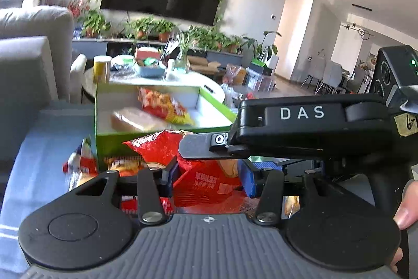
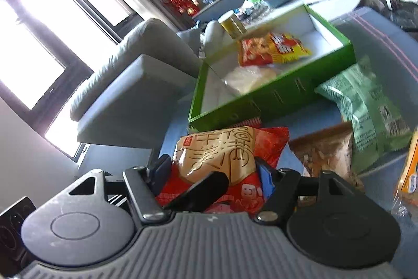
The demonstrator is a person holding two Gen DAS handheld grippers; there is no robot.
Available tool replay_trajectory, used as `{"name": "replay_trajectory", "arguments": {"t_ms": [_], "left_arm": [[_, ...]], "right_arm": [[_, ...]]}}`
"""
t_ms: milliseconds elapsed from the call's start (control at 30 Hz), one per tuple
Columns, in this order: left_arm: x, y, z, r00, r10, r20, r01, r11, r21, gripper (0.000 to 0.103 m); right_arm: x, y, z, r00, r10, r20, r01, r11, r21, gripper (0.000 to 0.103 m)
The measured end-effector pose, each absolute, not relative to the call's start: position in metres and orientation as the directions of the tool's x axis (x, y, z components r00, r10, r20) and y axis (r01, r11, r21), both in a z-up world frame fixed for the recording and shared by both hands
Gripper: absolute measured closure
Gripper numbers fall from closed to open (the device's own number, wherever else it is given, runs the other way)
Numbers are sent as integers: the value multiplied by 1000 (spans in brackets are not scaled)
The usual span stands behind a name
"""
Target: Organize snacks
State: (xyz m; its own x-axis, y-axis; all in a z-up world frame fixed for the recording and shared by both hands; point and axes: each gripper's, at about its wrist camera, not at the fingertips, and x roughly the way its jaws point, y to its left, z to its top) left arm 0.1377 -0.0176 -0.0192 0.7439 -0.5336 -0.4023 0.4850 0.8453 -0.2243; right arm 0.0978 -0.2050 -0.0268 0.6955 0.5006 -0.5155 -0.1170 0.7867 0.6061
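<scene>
A green box (image 1: 156, 137) with a white inside holds a red-yellow snack bag (image 1: 164, 106) and a pale wrapped bread (image 1: 135, 119). The box also shows in the right wrist view (image 2: 274, 98). My left gripper (image 1: 209, 174) is shut on a red snack packet (image 1: 206, 182), just in front of the box. My right gripper (image 2: 214, 171) is shut on a red packet with a tan bun picture (image 2: 216, 156). The right gripper's body (image 1: 308, 122) crosses the left wrist view above the red packet.
A green bag (image 2: 365, 106) and a brown bag (image 2: 326, 151) lie on the blue cloth (image 2: 313, 114) right of the box. An orange bag (image 2: 410, 169) is at the far right. A grey sofa (image 2: 135, 80) stands left. A round white table (image 1: 209, 85) with clutter is behind.
</scene>
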Motion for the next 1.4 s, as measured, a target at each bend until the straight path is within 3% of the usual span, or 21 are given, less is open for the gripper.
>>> {"name": "replay_trajectory", "arguments": {"t_ms": [1300, 1400], "left_arm": [[231, -13, 20, 808, -528, -261, 500, 849, -169, 59], [253, -14, 13, 823, -511, -246, 482, 859, -171, 37]], "right_arm": [[190, -199, 21, 763, 512, -393, -219, 778, 589, 30], [204, -198, 19, 770, 510, -383, -215, 773, 597, 30]]}}
